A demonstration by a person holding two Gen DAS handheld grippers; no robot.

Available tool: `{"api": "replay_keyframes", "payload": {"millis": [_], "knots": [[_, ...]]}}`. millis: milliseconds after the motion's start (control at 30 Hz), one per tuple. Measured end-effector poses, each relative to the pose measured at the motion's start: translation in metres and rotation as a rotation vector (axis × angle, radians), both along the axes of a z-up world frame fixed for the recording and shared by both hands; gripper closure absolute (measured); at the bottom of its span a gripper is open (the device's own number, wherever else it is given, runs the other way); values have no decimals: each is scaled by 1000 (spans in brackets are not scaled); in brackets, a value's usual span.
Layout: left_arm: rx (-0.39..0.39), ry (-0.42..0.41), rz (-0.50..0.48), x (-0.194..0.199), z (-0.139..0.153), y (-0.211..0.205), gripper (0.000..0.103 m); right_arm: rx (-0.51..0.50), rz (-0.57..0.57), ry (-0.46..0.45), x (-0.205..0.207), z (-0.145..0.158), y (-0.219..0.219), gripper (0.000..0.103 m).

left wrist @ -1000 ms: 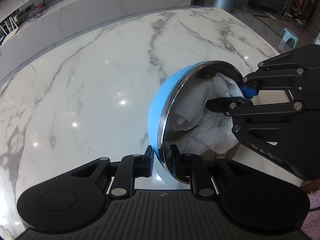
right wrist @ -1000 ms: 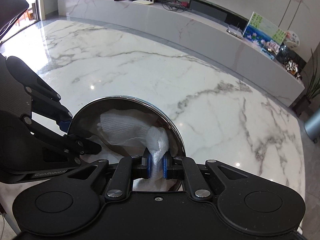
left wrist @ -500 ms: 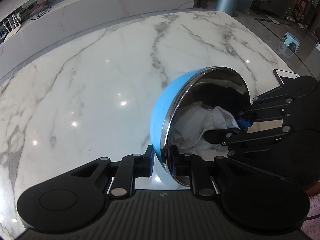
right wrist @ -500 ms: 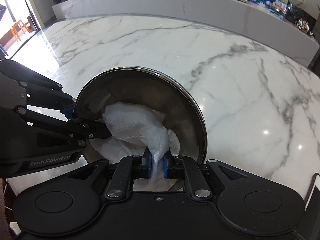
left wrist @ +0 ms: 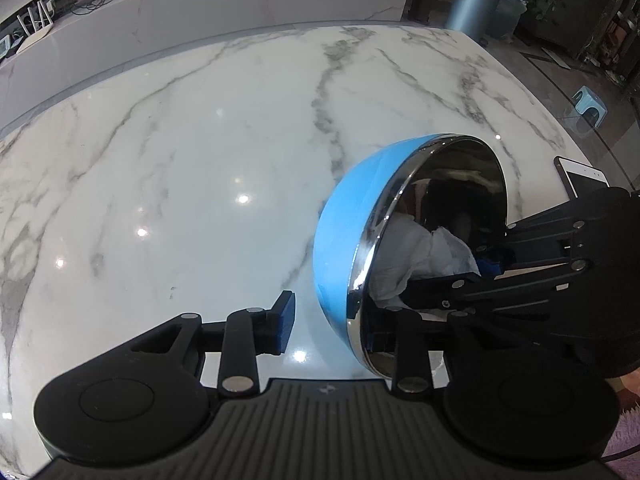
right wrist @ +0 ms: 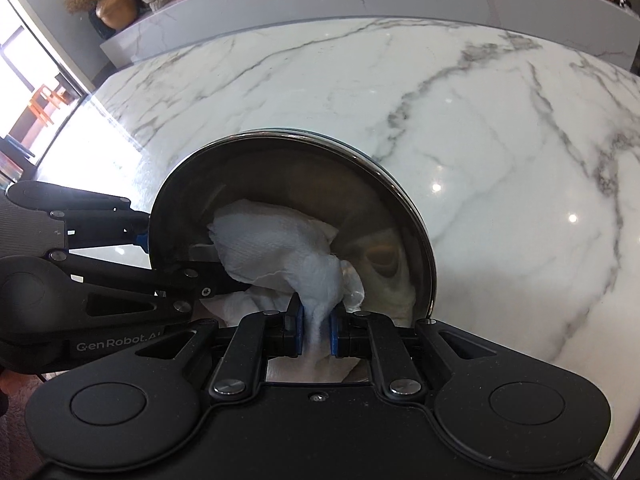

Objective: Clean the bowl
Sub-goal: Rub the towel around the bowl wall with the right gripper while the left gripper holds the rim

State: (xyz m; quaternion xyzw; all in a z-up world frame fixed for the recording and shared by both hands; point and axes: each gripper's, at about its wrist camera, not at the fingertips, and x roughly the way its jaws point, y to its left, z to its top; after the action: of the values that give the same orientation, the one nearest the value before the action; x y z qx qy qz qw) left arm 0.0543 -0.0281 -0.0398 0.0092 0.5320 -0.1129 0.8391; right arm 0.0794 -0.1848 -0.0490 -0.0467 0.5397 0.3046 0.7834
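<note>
A bowl (left wrist: pixel 344 240), blue outside and shiny steel inside (right wrist: pixel 320 176), stands tilted on its side on the marble table (left wrist: pixel 200 160). My left gripper (left wrist: pixel 332 320) is open and straddles the bowl's lower rim. Its outer finger (left wrist: pixel 285 312) stands clear of the blue wall, and the inner finger is inside the bowl. My right gripper (right wrist: pixel 317 328) is shut on a crumpled white paper towel (right wrist: pixel 272 244) that is pressed against the steel inside. In the left wrist view the right gripper (left wrist: pixel 460 276) reaches into the bowl from the right, with the towel (left wrist: pixel 404 248) low in the bowl.
A phone or tablet (left wrist: pixel 580 176) lies near the table's right edge. A long marble counter (left wrist: pixel 240 4) runs behind the table. On the floor beyond are a grey bin (left wrist: pixel 472 8) and a small blue stool (left wrist: pixel 592 104).
My left gripper has opened, and its outer finger has come off the bowl's blue wall. The right gripper has slid the towel lower inside the bowl.
</note>
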Motion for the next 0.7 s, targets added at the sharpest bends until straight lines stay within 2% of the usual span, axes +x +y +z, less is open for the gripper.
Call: {"api": "replay_keyframes", "payload": {"millis": [100,300,433,567,700], "knots": [[10,3,-19,0,1,-4,86,-45,29,-43,-5,3,6,94],[24,13,-33,-2,1,-6,86,-179,73,-233,-19,17,12,94],[38,14,-40,-3,2,-7,86,-208,104,-351,-27,36,16,94],[53,14,-46,-4,3,-8,86,-204,139,-412,-33,50,22,94],[58,9,-43,-5,7,-3,86,-179,102,-372,-23,44,16,97]]}}
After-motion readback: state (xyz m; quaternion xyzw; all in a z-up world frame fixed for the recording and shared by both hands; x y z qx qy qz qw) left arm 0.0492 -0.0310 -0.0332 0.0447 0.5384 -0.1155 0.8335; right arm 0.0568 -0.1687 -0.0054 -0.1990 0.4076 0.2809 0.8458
